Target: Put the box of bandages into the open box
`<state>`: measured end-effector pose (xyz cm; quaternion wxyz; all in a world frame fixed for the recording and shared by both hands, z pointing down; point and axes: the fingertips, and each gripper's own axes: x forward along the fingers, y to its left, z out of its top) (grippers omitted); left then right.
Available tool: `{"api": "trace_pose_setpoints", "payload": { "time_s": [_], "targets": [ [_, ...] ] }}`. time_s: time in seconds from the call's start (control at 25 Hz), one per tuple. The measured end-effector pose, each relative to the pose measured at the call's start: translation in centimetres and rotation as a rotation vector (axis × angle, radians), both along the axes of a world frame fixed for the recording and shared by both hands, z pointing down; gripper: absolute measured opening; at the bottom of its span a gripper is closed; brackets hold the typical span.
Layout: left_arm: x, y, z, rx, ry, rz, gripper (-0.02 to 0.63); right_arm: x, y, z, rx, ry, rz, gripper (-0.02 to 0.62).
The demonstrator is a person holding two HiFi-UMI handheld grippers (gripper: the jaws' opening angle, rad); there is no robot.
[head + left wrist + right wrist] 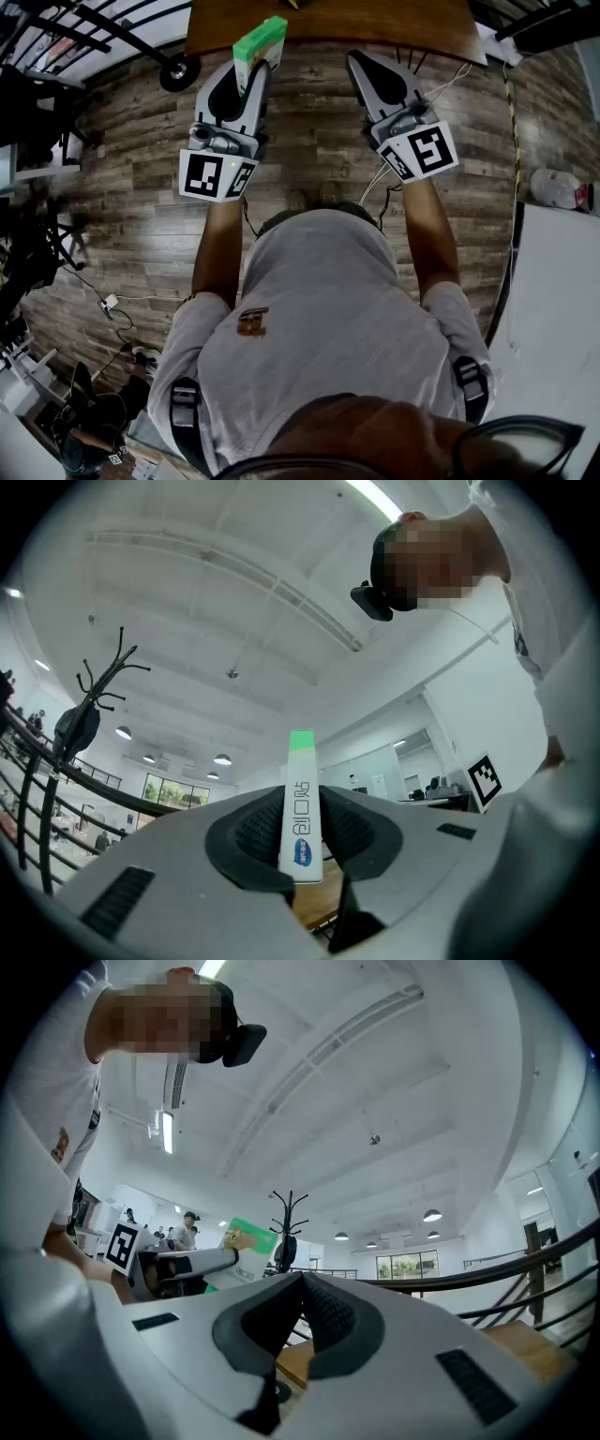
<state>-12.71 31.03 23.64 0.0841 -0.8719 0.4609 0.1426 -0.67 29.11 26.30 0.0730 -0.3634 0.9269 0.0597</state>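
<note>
My left gripper is shut on the box of bandages, a flat white and green box that sticks out past the jaws toward the wooden table. In the left gripper view the box of bandages stands edge-on, clamped between the two black pads, pointing up at the ceiling. My right gripper is held beside it, shut with nothing between its jaws; in the right gripper view its pads meet. From that view the box of bandages shows at the left. No open box is in view.
The person stands on a wood-plank floor facing the brown table. A caster wheel and black railings lie at the left. A white surface runs along the right. Cables trail on the floor.
</note>
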Motion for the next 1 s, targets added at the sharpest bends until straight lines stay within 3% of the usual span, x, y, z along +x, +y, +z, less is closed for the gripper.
{"api": "trace_pose_setpoints", "payload": {
  "time_s": [0.48,1.0],
  "targets": [
    [0.2,-0.9,0.0,-0.003,-0.018,-0.017,0.107,-0.2,-1.2,-0.1,-0.009,-0.021,-0.035,0.032],
    [4.2,-5.6,0.6,-0.001,-0.057,-0.084,0.107,4.9,-5.6,1.0,-0.014,-0.024,-0.083,0.032]
  ]
}}
